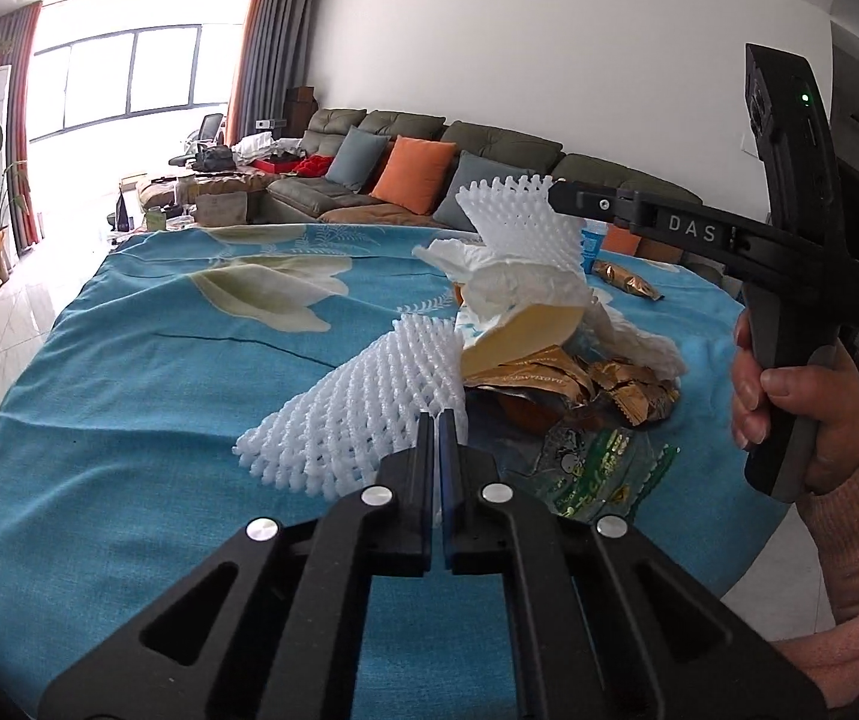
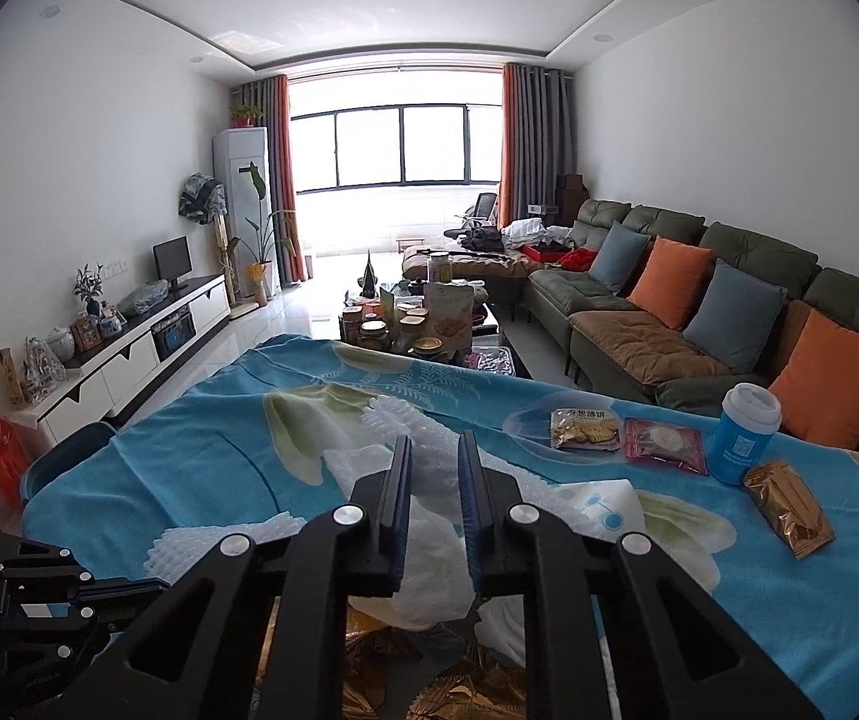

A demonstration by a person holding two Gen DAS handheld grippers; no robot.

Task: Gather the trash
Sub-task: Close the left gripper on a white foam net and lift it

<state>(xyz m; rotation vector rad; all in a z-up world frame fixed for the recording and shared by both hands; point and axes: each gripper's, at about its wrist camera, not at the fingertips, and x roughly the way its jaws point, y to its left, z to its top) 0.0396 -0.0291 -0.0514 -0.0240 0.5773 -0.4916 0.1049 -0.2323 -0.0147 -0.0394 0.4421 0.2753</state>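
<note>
A heap of trash lies on the blue flowered tablecloth: a white foam fruit net, crumpled white tissue, gold wrappers and a clear printed bag. My left gripper is shut at the near edge of the heap, on the rim of the foam net. My right gripper is shut on a second white foam net, held up above the heap; that net shows between its fingers in the right wrist view, over tissue.
On the table's far side lie a blue paper cup, a gold packet, a pink packet and a cracker packet. A green sofa with cushions stands behind, a cluttered coffee table beyond.
</note>
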